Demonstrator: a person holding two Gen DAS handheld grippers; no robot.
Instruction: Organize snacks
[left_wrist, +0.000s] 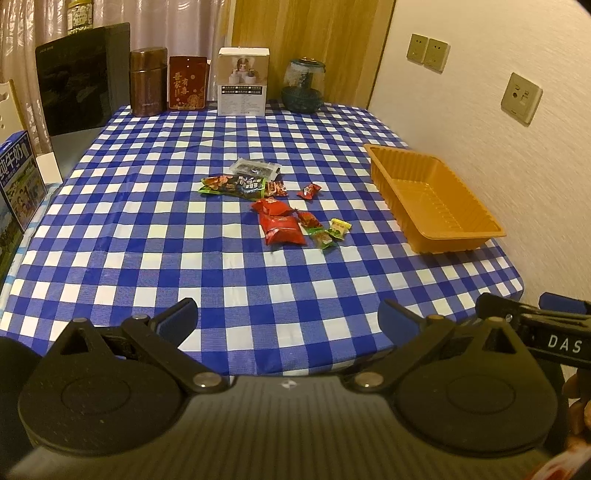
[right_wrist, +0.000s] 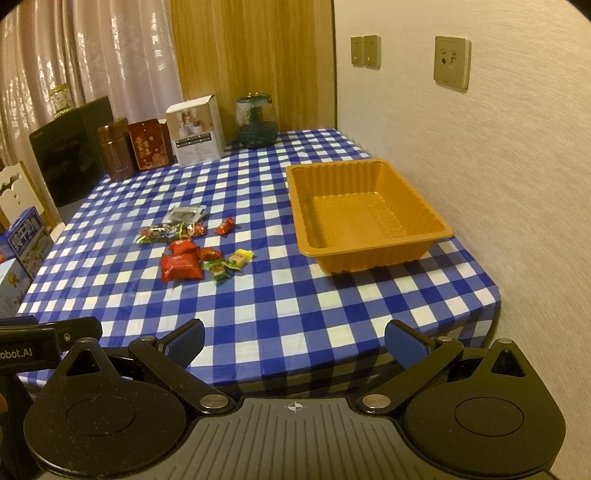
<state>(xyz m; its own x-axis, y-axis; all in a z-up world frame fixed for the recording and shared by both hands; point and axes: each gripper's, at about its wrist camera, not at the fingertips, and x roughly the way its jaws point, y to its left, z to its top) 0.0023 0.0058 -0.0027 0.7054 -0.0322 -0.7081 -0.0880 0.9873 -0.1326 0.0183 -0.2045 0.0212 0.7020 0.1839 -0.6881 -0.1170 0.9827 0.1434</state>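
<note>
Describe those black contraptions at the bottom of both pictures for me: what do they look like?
They are two hand-held grippers. The left gripper and right gripper look alike: black plastic, a ribbed grey body, two round discs, linked arms with silver rivets, and fingers faced with blue pads. White lettering shows on each one's side, seen from the other's camera: "DAS" and "obot.AI". No cables or sleeves show.

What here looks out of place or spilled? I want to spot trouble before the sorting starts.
Nothing looks damaged or spilled. The only disorder is the snack packets, lying loose in a scattered cluster on the checked tablecloth instead of in the orange tray, which sits upright and holds nothing. Both claws, left and right, are open and hold nothing.
</note>
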